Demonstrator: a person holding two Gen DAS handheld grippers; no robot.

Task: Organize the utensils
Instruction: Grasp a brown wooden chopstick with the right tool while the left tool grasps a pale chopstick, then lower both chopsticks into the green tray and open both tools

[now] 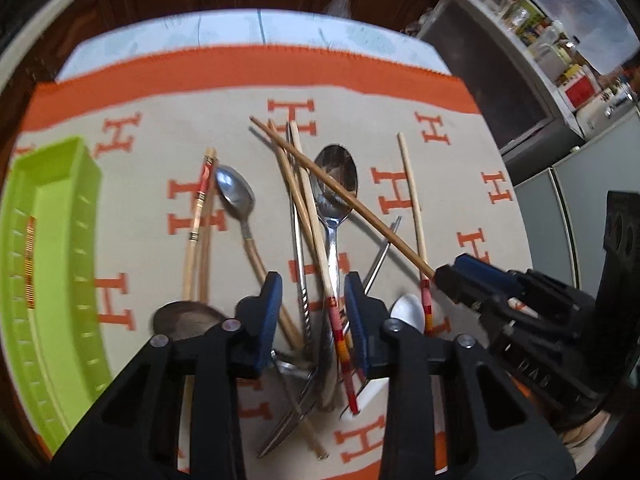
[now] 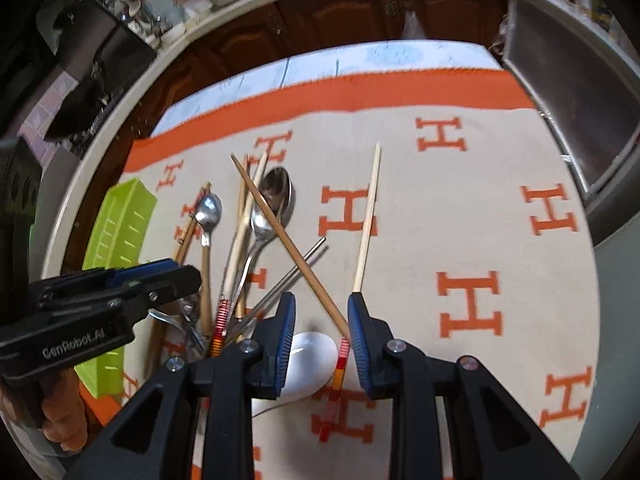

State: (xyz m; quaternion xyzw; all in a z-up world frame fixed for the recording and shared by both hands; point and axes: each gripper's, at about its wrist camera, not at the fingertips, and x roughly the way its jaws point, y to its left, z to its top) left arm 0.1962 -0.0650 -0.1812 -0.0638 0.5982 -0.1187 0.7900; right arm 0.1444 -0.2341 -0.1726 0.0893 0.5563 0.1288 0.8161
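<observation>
A jumble of chopsticks, steel spoons and forks lies on the H-patterned cloth (image 1: 140,208). My left gripper (image 1: 314,316) hangs open over the near end of the pile, with a red-banded chopstick (image 1: 340,344) and fork handles showing between its fingers. My right gripper (image 2: 322,320) is open too; a brown chopstick (image 2: 280,236) slants up across the large steel spoon (image 2: 276,192) and its near end rests against the right finger's pad (image 2: 356,332). A white spoon (image 2: 312,360) lies under that gripper. The green tray (image 1: 52,280) at left holds one patterned chopstick (image 1: 30,260).
A pale chopstick (image 2: 368,220) lies alone right of the pile. A small spoon with a wooden handle (image 1: 236,192) and a brown wooden spoon (image 1: 184,320) lie left of it. The round table rim (image 2: 132,120) curves behind; cabinets and a grey fridge (image 1: 592,208) stand beyond.
</observation>
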